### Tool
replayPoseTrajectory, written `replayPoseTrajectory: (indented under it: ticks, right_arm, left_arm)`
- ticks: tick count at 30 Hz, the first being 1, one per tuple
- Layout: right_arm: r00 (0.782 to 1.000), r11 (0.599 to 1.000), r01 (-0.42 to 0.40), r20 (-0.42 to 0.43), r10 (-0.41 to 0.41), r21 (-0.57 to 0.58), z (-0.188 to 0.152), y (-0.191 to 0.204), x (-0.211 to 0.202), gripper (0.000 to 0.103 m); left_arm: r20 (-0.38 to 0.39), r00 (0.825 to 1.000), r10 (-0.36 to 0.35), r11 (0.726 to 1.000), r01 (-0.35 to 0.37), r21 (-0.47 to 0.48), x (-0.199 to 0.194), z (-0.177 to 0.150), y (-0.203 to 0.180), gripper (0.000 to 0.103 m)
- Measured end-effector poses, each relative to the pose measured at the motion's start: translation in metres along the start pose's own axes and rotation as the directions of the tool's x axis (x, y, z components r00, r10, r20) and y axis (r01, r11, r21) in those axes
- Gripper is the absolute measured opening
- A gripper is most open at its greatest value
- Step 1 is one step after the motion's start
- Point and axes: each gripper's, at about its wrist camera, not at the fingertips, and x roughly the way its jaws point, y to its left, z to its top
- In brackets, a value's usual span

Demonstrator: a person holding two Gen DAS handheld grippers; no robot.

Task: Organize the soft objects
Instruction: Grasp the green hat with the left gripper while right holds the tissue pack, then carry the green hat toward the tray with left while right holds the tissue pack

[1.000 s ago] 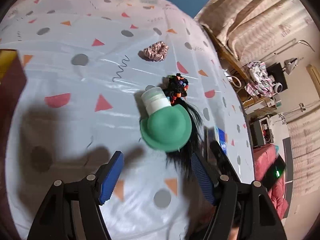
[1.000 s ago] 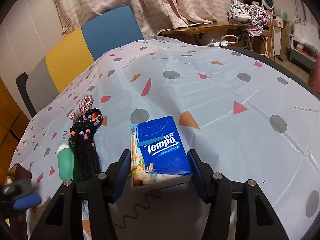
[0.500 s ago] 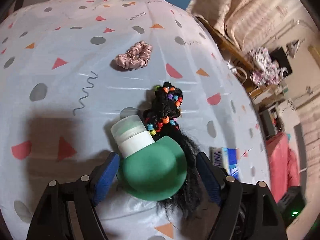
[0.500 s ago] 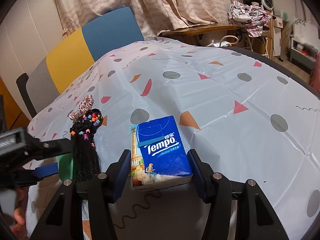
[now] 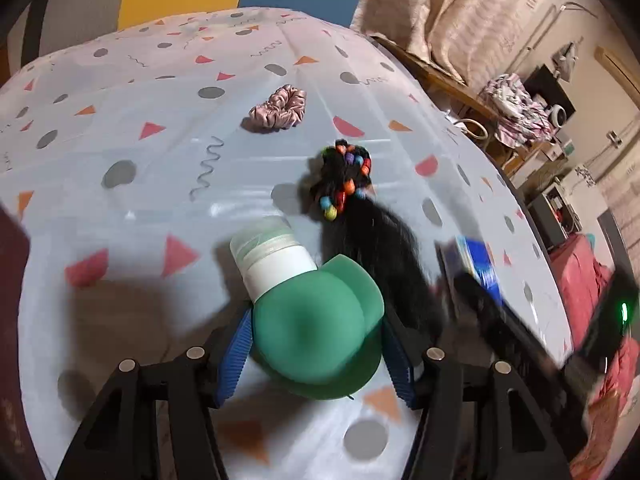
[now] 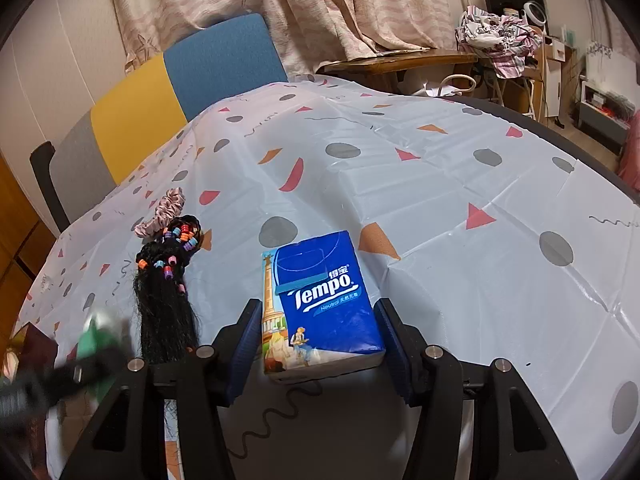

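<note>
A green squeeze bottle (image 5: 316, 336) with a white cap (image 5: 276, 256) lies between the blue pads of my left gripper (image 5: 318, 318). Its jaws are closing, and both pads touch the bottle's sides. The right wrist view shows that bottle only as a green blur (image 6: 96, 340). To its right lies a black hairpiece with coloured beads (image 5: 360, 220), and a pink scrunchie (image 5: 278, 110) sits further back. My right gripper (image 6: 318, 304) is shut on a blue Tempo tissue pack (image 6: 324, 304) just above the tablecloth.
A patterned plastic tablecloth (image 6: 440, 200) covers the round table. A chair with a yellow, blue and grey back (image 6: 180, 80) stands behind it. A wooden side table with piled clothes (image 6: 496, 36) is at the far right, before the curtains.
My left gripper moved forward around the green bottle and narrowed until its pads met the bottle's sides. The right gripper and tissue pack stayed still.
</note>
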Motion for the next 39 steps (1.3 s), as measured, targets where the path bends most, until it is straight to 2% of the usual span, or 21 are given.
replayPoseTrajectory:
  ticks: [2, 4, 7, 15, 25, 31, 37, 39]
  right_arm:
    - [1.000, 1.000, 0.002, 0.001, -0.002, -0.002, 0.000, 0.000, 0.000, 0.057]
    - [1.000, 1.000, 0.003, 0.001, -0.003, -0.002, 0.000, 0.000, 0.000, 0.057]
    - [1.000, 1.000, 0.007, 0.001, -0.007, -0.006, 0.000, 0.001, 0.000, 0.057]
    - [1.000, 0.999, 0.027, 0.000, -0.027, -0.021, -0.001, 0.004, 0.001, 0.057]
    - [0.997, 0.995, 0.080, 0.006, -0.080, -0.057, -0.001, 0.011, 0.000, 0.056]
    - [0.994, 0.988, 0.112, 0.029, -0.110, -0.104, -0.003, 0.020, -0.004, 0.054]
    - [0.992, 0.985, 0.123, 0.042, -0.119, -0.119, -0.003, 0.023, -0.006, 0.053]
    - [0.991, 0.984, 0.128, 0.055, -0.122, -0.127, -0.004, 0.025, -0.009, 0.053]
  left_arm:
    - [0.039, 0.999, 0.005, 0.999, -0.007, 0.053, -0.014, -0.013, -0.002, 0.060]
    - [0.043, 0.999, -0.004, 0.997, 0.000, 0.073, -0.022, -0.023, 0.000, 0.060]
    - [0.044, 0.999, -0.025, 0.999, 0.023, 0.042, -0.029, -0.036, 0.008, 0.060]
    - [0.080, 0.995, -0.052, 0.996, 0.046, 0.076, -0.058, -0.064, 0.013, 0.060]
    - [0.153, 0.984, -0.093, 0.991, 0.077, 0.105, -0.124, -0.093, 0.027, 0.060]
    - [0.203, 0.976, -0.077, 0.996, 0.067, 0.052, -0.165, -0.104, 0.063, 0.060]
    - [0.207, 0.978, -0.026, 0.999, 0.035, -0.041, -0.183, -0.113, 0.110, 0.060]
    - [0.216, 0.976, -0.043, 0.997, 0.056, -0.058, -0.188, -0.115, 0.122, 0.060]
